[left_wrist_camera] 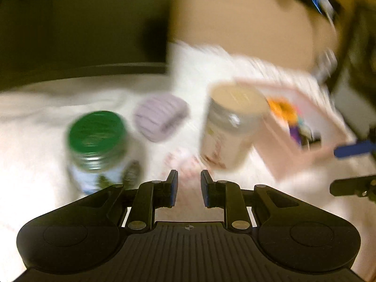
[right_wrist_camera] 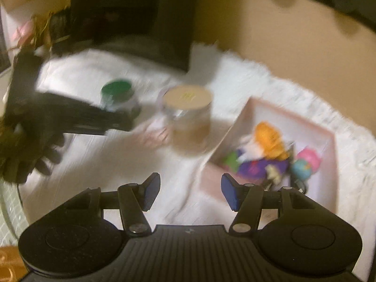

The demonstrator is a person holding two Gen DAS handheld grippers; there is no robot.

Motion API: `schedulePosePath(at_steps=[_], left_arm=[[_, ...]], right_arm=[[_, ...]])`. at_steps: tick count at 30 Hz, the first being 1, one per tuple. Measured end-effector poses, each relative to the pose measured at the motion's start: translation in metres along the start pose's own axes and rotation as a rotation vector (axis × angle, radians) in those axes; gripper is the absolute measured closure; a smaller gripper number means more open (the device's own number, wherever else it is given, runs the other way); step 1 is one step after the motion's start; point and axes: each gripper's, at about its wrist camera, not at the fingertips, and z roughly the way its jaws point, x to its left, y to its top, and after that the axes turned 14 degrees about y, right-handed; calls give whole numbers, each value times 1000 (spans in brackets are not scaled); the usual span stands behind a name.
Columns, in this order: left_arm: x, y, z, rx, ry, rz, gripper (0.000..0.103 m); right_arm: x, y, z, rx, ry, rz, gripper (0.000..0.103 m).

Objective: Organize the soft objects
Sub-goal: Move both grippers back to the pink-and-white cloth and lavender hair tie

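Left gripper narrow and empty, right gripper wide and empty, both over the white cloth; lilac soft roll lies mid-cloth between green-lidded jar and tan-lidded jar, pink box of soft toys near the cloth's right edge.

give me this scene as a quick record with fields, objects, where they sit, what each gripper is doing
surface: white fuzzy cloth
green-lid jar: upright, left of lilac roll
lilac roll: on the cloth, between the jars
tan-lid jar: upright, beside the box
pink box: open, holds colourful soft toys
left gripper: fingers narrowly apart, empty
right gripper: fingers apart, empty
image: motion-blurred
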Motion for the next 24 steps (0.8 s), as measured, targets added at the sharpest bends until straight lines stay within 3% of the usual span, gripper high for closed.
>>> schedulePosePath(at_steps=[4, 6, 9, 12, 14, 16, 18, 21, 24], left_arm=[[-23, -6, 15, 17, 42, 161, 77], [-27, -11, 22, 6, 120, 204, 77], [-21, -13, 28, 14, 209, 147, 77], [-10, -12, 33, 48, 174, 45, 77], [0, -13, 36, 78, 112, -17, 76], [6, -13, 38, 86, 61, -91, 60], [9, -11, 38, 103, 23, -137, 51], [5, -9, 39, 111, 19, -120, 46], [-7, -7, 40, 102, 67, -67, 47]], right_arm=[[15, -12, 8, 40, 1, -51, 45], [17, -16, 10, 54, 1, -58, 45], [14, -21, 11, 66, 4, -43, 45], [12, -24, 12, 79, 6, -27, 45], [10, -27, 14, 85, 10, -21, 45], [10, -27, 15, 88, 13, -20, 45], [10, -28, 16, 88, 18, -22, 45], [9, -27, 18, 89, 22, -23, 45], [10, -27, 20, 90, 24, -26, 45]])
